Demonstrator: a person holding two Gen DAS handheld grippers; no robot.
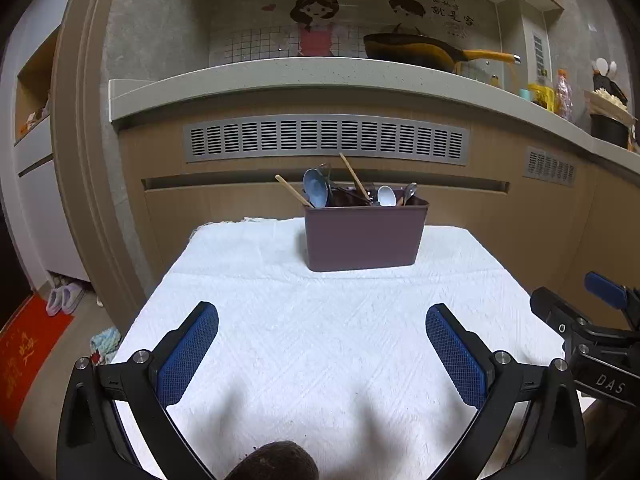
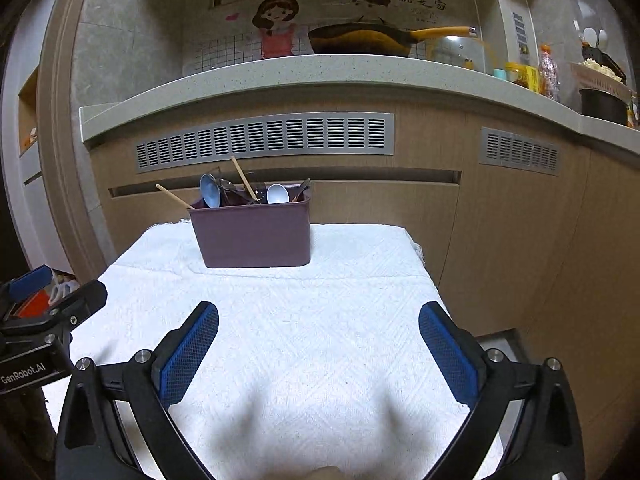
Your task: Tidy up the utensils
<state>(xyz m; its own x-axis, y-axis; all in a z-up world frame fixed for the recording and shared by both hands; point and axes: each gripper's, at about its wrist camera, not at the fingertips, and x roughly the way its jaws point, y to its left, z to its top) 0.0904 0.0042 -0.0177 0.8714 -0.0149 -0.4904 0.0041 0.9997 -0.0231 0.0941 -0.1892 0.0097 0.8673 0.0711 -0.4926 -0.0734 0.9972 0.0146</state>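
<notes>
**Both tools spread wide over a white cloth, utensil bin beyond them**

I am looking along two handheld tools. In the left wrist view my left tool (image 1: 322,316) fills the lower part of the frame, its blue pads (image 1: 188,354) far apart and gripping nothing. In the right wrist view my right tool (image 2: 319,316) is likewise released, pads (image 2: 448,354) wide and bare. Each tool's body shows at the edge of the other's view.

Beneath both lies a surface covered by a white textured cloth (image 1: 320,344). At its far edge, just above the frame's centre in the left view and left of centre in the right view, stands a maroon rectangular bin (image 1: 364,236), upright, its long side running left to right across the frame.

Utensils stand in it, handles down or leaning. A large blue spoon (image 1: 314,192) stands bowl-up at the bin's left end. A smaller pale spoon (image 1: 386,196) rises right of middle. One wooden stick (image 1: 294,192) slants toward upper left; another (image 1: 354,176) leans steeply up and left from the middle.

Behind, along the top of the frame, a frying pan (image 1: 416,50) sits on a kitchen counter (image 1: 280,76).
</notes>
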